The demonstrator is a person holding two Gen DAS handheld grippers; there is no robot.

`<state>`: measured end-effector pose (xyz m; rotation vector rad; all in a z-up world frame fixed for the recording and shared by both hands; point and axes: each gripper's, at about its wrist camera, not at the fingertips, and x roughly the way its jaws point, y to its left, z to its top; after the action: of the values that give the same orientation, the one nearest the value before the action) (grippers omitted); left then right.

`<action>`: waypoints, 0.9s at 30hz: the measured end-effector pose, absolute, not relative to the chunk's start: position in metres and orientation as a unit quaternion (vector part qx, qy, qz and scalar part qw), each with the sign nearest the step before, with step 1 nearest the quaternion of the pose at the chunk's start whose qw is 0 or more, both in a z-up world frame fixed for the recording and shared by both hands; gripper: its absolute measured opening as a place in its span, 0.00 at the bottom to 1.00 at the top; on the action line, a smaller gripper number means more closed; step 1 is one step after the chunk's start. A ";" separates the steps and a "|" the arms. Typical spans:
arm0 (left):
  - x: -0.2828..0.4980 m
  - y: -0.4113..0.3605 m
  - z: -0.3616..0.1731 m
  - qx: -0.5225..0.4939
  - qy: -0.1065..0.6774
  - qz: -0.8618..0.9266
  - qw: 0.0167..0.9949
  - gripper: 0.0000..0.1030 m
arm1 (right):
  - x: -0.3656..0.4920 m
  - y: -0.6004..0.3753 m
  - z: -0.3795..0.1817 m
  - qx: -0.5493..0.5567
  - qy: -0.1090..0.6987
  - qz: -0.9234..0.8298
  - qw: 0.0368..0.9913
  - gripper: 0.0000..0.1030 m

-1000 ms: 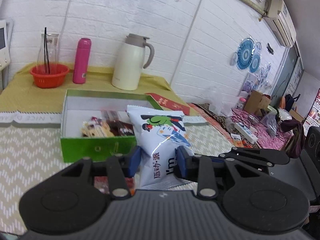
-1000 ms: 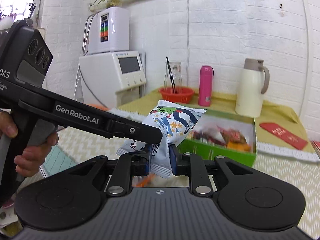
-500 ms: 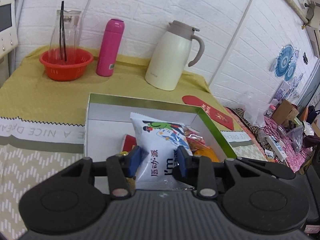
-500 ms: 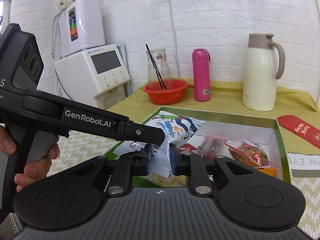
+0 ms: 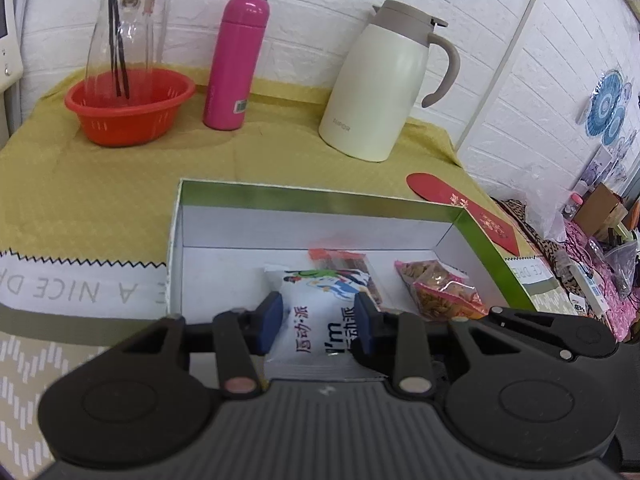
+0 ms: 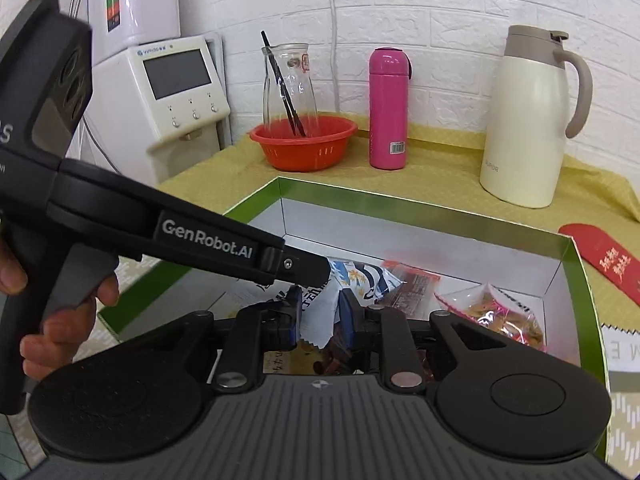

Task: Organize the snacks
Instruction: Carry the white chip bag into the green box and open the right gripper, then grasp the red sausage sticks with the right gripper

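Both grippers hold one white-and-blue snack bag (image 5: 320, 312) inside the green box (image 5: 320, 196). My left gripper (image 5: 318, 324) is shut on the bag's sides. My right gripper (image 6: 320, 312) is shut on the bag's edge (image 6: 316, 312), with the left gripper's body (image 6: 208, 240) crossing in front. The bag sits low over the box's white floor. A pink-wrapped snack pack (image 5: 440, 288) and a red-striped pack (image 5: 340, 258) lie beside it in the box (image 6: 440, 206).
On the yellow cloth behind the box stand a red basket with a glass jar (image 5: 128, 104), a pink bottle (image 5: 236, 64) and a cream thermos jug (image 5: 384, 84). A red envelope (image 5: 460, 204) lies right of the box. A white appliance (image 6: 172, 84) stands far left.
Both grippers have carried the bag forward and down, from in front of the box to inside it. Both stay shut on the bag.
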<state>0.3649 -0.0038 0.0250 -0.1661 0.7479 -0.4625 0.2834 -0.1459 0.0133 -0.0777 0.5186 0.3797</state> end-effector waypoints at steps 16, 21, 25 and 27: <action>0.313 -0.010 0.055 -0.020 0.279 -0.139 0.950 0.95 | 0.243 -0.146 0.022 -0.071 0.216 0.189 0.955 1.00; 0.284 -0.011 0.069 -0.021 0.269 -0.149 0.951 0.95 | 0.219 -0.151 0.031 -0.070 0.204 0.188 0.958 1.00; 0.259 -0.013 0.079 -0.018 0.256 -0.153 0.954 0.95 | 0.197 -0.156 0.035 -0.075 0.198 0.188 0.959 1.00; 0.246 -0.012 0.082 -0.017 0.252 -0.155 0.955 0.95 | 0.186 -0.158 0.036 -0.075 0.197 0.189 0.959 1.00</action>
<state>0.2461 -0.0120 0.0823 -0.0347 0.5112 -0.3146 0.1863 -0.1578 0.0365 -0.1528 0.4005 0.3833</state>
